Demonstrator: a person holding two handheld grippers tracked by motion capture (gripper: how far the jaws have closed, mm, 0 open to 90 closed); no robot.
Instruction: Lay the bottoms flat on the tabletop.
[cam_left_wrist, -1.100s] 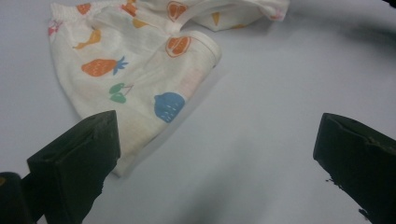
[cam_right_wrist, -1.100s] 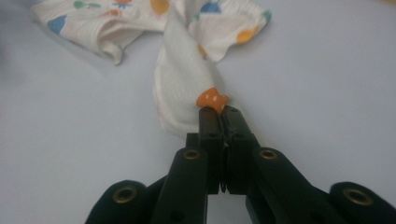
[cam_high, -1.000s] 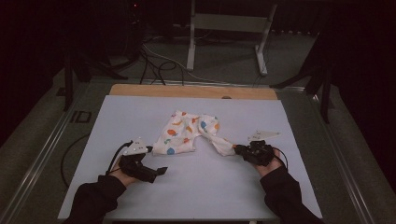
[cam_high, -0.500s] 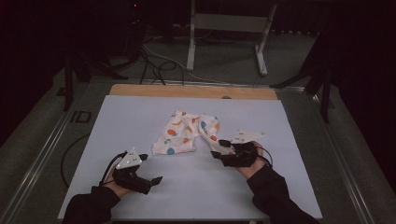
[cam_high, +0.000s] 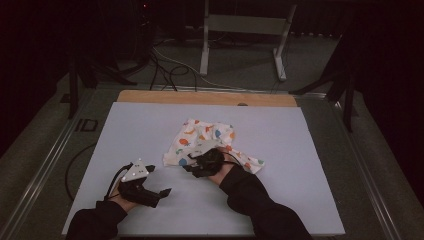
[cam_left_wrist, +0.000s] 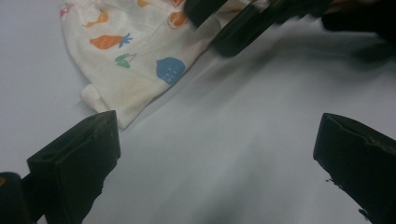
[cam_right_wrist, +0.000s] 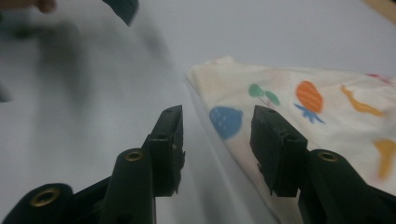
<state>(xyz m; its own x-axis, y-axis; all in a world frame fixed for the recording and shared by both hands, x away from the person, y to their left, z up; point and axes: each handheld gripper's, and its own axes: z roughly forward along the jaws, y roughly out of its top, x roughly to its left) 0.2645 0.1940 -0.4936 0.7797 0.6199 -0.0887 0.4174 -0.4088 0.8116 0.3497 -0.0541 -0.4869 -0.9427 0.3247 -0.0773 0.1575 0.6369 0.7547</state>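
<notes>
One crumpled piece of cream-white cloth printed with small orange, blue and green fruit shapes (cam_high: 205, 144) lies near the middle of the pale grey table mat (cam_high: 310, 150) in the high view, bunched higher at its far side with a flatter flap trailing out toward the right. The right gripper (cam_high: 192, 170) sits at the cloth's near edge, its dark body over the fabric and a black sleeve (cam_high: 255, 200) running back from it; the left gripper (cam_high: 162, 192) rests on bare mat, apart from the cloth, near the front left. In the left gripper view, the two black jaws stand wide apart with nothing but mat between them, and the cloth (cam_left_wrist: 135, 51) lies ahead at the upper left, showing an orange carrot, a green sprig and a blue strawberry, its rolled hem touching the mat; the right gripper (cam_left_wrist: 224, 25), blurred, reaches in over the cloth's edge. In the right gripper view, the right gripper (cam_right_wrist: 217, 123) has its jaws partly open, having just been closing, and they straddle the cloth's edge (cam_right_wrist: 299, 107) without visibly pinching it; a blue strawberry print shows in the gap, while orange and green prints spread to the right across soft, lightly wrinkled fabric.
</notes>
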